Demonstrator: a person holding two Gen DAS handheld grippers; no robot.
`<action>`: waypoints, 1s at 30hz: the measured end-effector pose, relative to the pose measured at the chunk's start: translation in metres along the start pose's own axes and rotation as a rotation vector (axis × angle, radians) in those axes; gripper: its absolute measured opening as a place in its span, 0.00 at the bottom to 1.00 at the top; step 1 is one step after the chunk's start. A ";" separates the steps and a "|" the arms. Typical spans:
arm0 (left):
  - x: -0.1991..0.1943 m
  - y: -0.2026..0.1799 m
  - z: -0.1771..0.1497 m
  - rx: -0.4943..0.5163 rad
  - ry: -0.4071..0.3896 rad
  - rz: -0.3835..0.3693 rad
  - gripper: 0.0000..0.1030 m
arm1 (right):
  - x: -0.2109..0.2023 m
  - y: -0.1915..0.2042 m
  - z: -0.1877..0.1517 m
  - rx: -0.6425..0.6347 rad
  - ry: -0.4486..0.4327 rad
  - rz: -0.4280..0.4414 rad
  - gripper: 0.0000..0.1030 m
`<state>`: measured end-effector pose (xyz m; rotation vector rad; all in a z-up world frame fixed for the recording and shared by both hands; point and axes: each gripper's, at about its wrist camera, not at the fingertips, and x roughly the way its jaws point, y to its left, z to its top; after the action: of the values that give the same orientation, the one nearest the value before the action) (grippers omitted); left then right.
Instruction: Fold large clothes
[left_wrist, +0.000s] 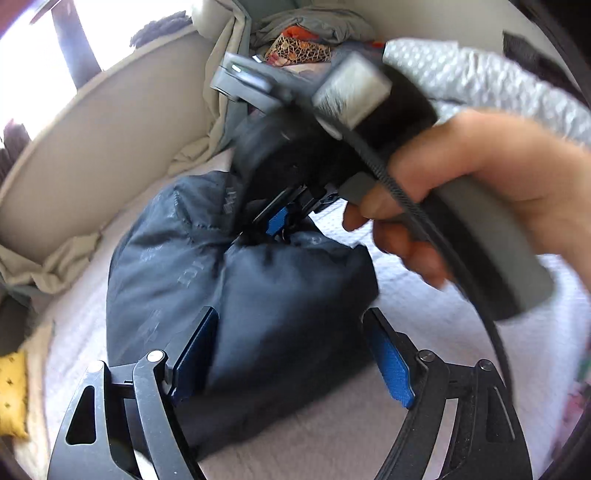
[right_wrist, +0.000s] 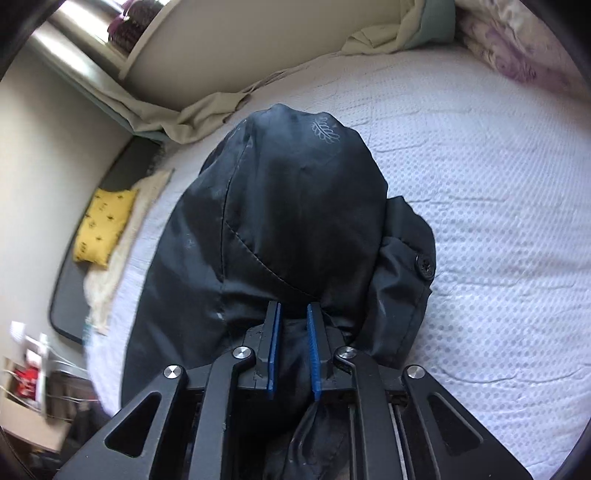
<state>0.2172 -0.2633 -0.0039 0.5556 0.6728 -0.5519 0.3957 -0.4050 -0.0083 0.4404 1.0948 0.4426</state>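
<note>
On the bed: dark jacket bunched between two claws

In the middle of the white bedspread (right_wrist: 480, 155) the dark jacket (right_wrist: 295, 206) is lying in a rumpled mound, its long axis running from near to far. The right claw (right_wrist: 293, 350), nearer, is pinching a gathered fold at the near edge, while the left claw (left_wrist: 291, 354) is hovering spread wide over the opposite side, gripping nothing. The fabric is looking slick and navy-black, with pale stitching and one button showing.
</note>
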 end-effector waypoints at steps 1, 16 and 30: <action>-0.007 0.006 -0.002 -0.012 -0.002 -0.019 0.81 | 0.000 0.001 0.000 0.005 -0.003 -0.005 0.07; 0.015 0.073 0.003 -0.358 0.054 -0.170 0.82 | -0.002 0.003 -0.001 0.019 -0.009 -0.089 0.05; 0.031 0.051 -0.015 -0.309 0.048 -0.084 0.85 | -0.014 0.039 -0.001 -0.074 -0.114 -0.173 0.19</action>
<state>0.2634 -0.2264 -0.0208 0.2524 0.8127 -0.5018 0.3839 -0.3802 0.0232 0.2989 0.9931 0.3005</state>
